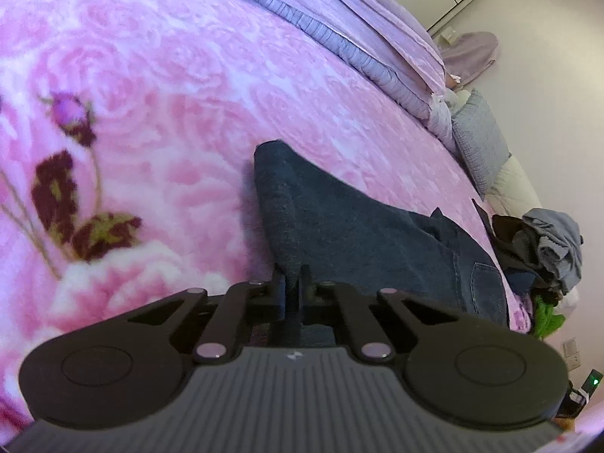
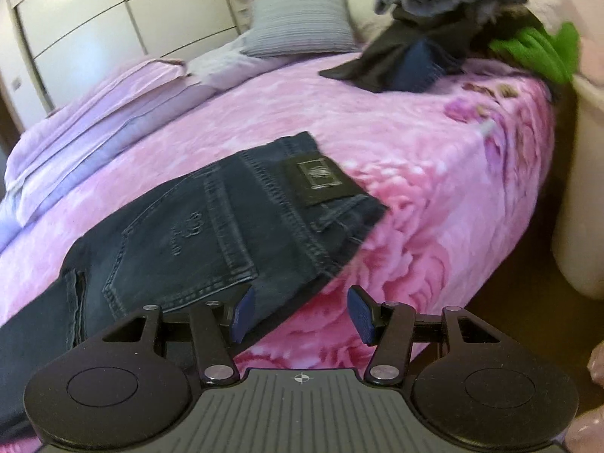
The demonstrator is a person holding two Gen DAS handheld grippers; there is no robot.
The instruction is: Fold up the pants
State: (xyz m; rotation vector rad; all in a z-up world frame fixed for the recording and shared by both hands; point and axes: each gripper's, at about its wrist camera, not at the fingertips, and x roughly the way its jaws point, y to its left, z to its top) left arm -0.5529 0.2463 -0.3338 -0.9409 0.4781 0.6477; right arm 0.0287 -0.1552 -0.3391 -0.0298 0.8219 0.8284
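The dark blue jeans lie on the bed, spread across a pink rose-patterned blanket, with the waist end (back pocket and a dark brand patch facing up) near the bed's edge in the right wrist view and a leg end reaching away across the blanket in the left wrist view. The left gripper is clenched on a raised edge of the denim, a thin fold of fabric pinched between its jaws and lifted off the blanket. The right gripper stands released, its blue pads apart and pressing on nothing; one finger sits over the lower edge of the waist area, the other over bare blanket, so it is just beside the fabric rather than holding it. I judge the step in hand to be securing two grip points before a fold, with the left side done and the right not yet. The next move probably calls for the right gripper to settle onto the waistband edge and close on both layers there, so the two hands can carry the denim over together without it sagging. A heap of other clothes (grey, black, green) sits well apart by a grey pillow.
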